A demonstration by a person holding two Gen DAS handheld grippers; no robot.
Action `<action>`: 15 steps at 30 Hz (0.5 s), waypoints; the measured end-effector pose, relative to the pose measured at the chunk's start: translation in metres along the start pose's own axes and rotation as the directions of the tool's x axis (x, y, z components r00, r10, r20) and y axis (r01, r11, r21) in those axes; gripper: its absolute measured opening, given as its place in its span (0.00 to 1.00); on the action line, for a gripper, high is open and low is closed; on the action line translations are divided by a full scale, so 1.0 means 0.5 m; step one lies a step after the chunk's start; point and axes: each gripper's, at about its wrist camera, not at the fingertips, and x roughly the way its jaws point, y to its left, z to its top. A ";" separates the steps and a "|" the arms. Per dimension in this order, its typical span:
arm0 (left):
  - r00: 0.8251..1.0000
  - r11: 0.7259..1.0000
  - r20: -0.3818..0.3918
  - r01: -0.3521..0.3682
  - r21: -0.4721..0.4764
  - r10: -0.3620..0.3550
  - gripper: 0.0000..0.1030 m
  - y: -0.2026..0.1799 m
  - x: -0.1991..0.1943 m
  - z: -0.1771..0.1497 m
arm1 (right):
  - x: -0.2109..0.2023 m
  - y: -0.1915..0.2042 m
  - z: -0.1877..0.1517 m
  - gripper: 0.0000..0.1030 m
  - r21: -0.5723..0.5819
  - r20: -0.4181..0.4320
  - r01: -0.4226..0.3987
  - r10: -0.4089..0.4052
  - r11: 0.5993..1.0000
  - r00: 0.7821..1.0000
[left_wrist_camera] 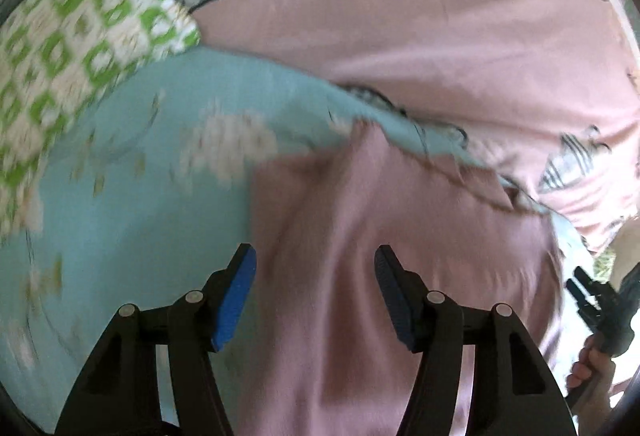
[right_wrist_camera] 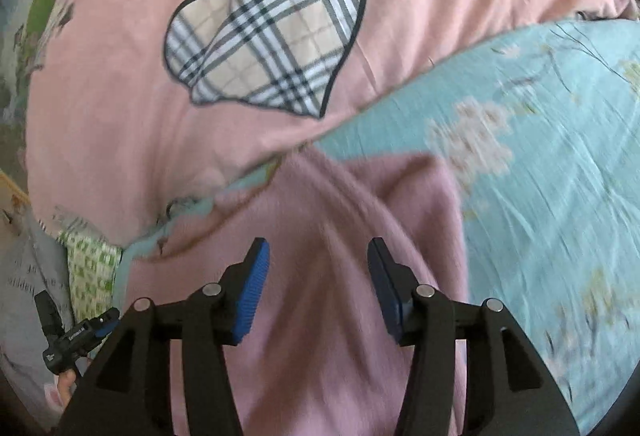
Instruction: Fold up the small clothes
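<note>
A small mauve-pink garment (left_wrist_camera: pixel 400 228) lies creased on a light blue floral bedsheet (left_wrist_camera: pixel 132 204). My left gripper (left_wrist_camera: pixel 315 260) is open and empty, its blue-padded fingers just above the garment's left part. The same garment (right_wrist_camera: pixel 320 236) fills the lower middle of the right wrist view. My right gripper (right_wrist_camera: pixel 318 256) is open and empty above it. The right gripper also shows at the far right of the left wrist view (left_wrist_camera: pixel 600 300), held by a hand. The left gripper shows at the lower left of the right wrist view (right_wrist_camera: pixel 76 332).
A pink quilt (right_wrist_camera: pixel 120 96) with a plaid heart patch (right_wrist_camera: pixel 272 36) lies beyond the garment. A green-and-white patterned pillow (left_wrist_camera: pixel 80 36) lies at the upper left. The blue sheet (right_wrist_camera: pixel 540 176) stretches to the right. Grey printed cloth (right_wrist_camera: pixel 28 276) lies at the left edge.
</note>
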 end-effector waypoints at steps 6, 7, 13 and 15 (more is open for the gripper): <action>0.999 0.999 -0.031 0.032 -0.034 -0.033 0.60 -0.019 -0.066 -0.138 | -0.047 0.011 -0.107 0.51 -0.036 -0.066 -0.012 0.009 0.999 0.998; 0.999 0.999 -0.036 0.030 -0.035 -0.031 0.60 -0.025 -0.071 -0.162 | -0.049 0.015 -0.125 0.51 -0.049 -0.081 -0.010 0.006 0.999 0.997; 0.996 0.997 -0.068 0.045 -0.067 -0.050 0.63 -0.035 -0.116 -0.268 | -0.087 0.005 -0.213 0.51 -0.032 -0.147 -0.019 0.014 0.999 0.989; 0.995 0.996 -0.083 0.043 -0.082 -0.050 0.63 -0.034 -0.117 -0.286 | -0.100 -0.002 -0.238 0.51 -0.011 -0.163 -0.026 0.024 1.000 0.986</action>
